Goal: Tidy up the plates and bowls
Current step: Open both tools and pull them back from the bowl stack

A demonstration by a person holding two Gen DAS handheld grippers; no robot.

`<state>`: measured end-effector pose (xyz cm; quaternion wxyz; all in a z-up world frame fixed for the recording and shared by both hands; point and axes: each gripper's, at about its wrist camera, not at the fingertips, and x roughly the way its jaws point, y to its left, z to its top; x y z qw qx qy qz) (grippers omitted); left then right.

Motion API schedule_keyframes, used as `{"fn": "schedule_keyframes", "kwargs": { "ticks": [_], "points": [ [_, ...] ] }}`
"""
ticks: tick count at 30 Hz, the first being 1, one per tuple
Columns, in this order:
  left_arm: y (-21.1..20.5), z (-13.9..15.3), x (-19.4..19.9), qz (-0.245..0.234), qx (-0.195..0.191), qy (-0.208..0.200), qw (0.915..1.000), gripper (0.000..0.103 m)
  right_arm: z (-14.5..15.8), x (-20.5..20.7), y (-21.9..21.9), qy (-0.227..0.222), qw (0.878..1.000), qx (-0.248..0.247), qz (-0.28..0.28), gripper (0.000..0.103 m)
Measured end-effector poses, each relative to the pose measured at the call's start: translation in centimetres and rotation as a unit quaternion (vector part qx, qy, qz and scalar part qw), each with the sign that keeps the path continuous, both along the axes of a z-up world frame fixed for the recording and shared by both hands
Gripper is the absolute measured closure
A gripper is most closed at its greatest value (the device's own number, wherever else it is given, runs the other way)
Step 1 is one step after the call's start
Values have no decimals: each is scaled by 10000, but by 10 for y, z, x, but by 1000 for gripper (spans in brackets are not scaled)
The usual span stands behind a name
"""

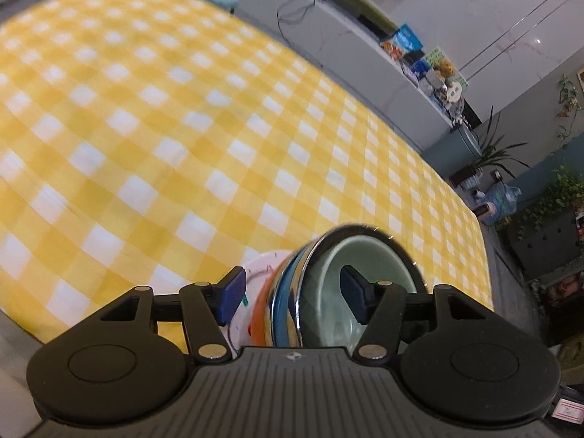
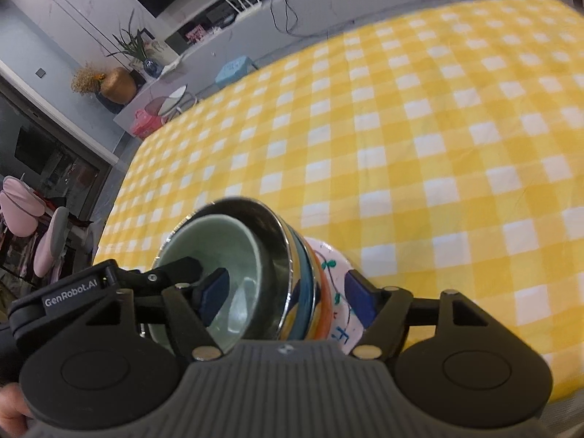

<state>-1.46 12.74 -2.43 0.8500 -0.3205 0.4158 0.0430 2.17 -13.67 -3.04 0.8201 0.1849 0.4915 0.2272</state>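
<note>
Left wrist: tool (image 1: 292,297) astride bowls (image 1: 365,255)

One stack of nested dishes stands on the counter (image 2: 438,146): one pale green bowl (image 2: 233,255) innermost, one steel bowl (image 2: 270,226), one blue bowl (image 2: 308,284), one orange dish (image 2: 325,303) (only its rim shows), and one white patterned plate (image 2: 339,273) lowest.

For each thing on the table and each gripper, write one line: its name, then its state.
Green bowl: nested inside the steel bowl, empty.
Steel bowl: stacked on coloured bowls.
Patterned plate: bottom of the stack, on the tablecloth.
Left gripper: open, straddling the stack's rim.
Right gripper: open, straddling the stack's rim.
</note>
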Motion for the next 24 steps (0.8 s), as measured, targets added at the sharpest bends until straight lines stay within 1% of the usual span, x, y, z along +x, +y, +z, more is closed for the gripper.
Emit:
{"fn": "schedule_keyframes", "kwargs": {
  "ticks": [4,7,9,12,15,18,19,21,22,24],
  "points": [
    [-9,36,-15,48,604,-441,9972,34,24,-16,-6,-434,9990,-137,13,30],
    [-21,63,-31,-53,1154,-793,9901,34,45,-34,-10,-881,9955,-357,-15,29],
    [-32,79,-45,-127,1567,-1017,9823,34,58,-48,-15,-1198,9916,-483,-77,28],
    [-49,97,-68,-209,2134,-1343,9675,31,78,-71,-23,-1685,9834,-646,-184,25],
    [-68,110,-91,-258,2640,-1591,9510,28,93,-96,-30,-2148,9727,-832,-286,24],
    [-83,116,-108,-305,2950,-1710,9396,25,101,-122,-36,-2536,9614,-1016,-334,20],
    [-88,116,-113,-351,3022,-1703,9373,22,102,-130,-37,-2641,9580,-1065,-340,19],
    [-96,115,-122,-493,3127,-1738,9325,22,101,-145,-41,-2812,9519,-1168,-335,18],
    [-100,115,-126,-521,3180,-1754,9303,21,101,-152,-41,-2881,9492,-1220,-329,17],
    [-105,112,-133,-501,3306,-1748,9261,17,99,-165,-43,-2976,9451,-1305,-333,15]
  ]
}}
